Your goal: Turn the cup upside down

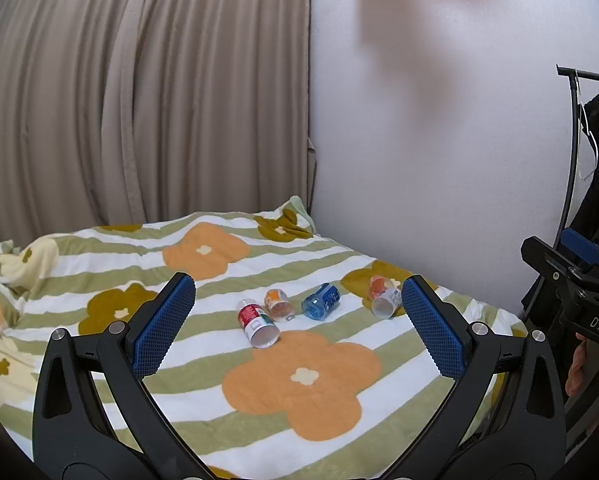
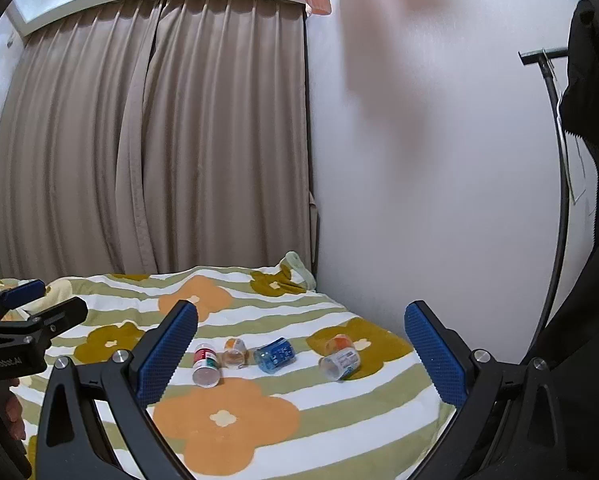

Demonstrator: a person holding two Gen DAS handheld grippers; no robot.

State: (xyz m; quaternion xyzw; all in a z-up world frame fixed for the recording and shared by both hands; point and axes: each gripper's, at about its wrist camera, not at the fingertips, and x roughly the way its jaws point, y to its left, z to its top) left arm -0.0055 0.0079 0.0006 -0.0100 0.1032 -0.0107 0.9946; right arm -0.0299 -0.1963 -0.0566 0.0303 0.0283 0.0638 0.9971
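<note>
Several small plastic cups lie on their sides in a row on the flowered bedspread [image 1: 99,264]. From left: a red-labelled cup [image 1: 257,322] [image 2: 206,364], an orange-printed clear cup [image 1: 278,304] [image 2: 234,353], a blue cup [image 1: 320,301] [image 2: 274,355], and an orange-and-white cup [image 1: 385,296] [image 2: 339,358]. My left gripper [image 1: 299,320] is open and empty, held above the bed short of the cups. My right gripper [image 2: 299,348] is open and empty, also short of them. Each gripper shows at the edge of the other's view.
A beige curtain [image 1: 139,100] hangs behind the bed. A white wall [image 1: 439,160] runs along the bed's right side. A black clothes rack with dark garments [image 1: 595,140] stands at far right. The bedspread [image 2: 227,420] is rumpled at the left.
</note>
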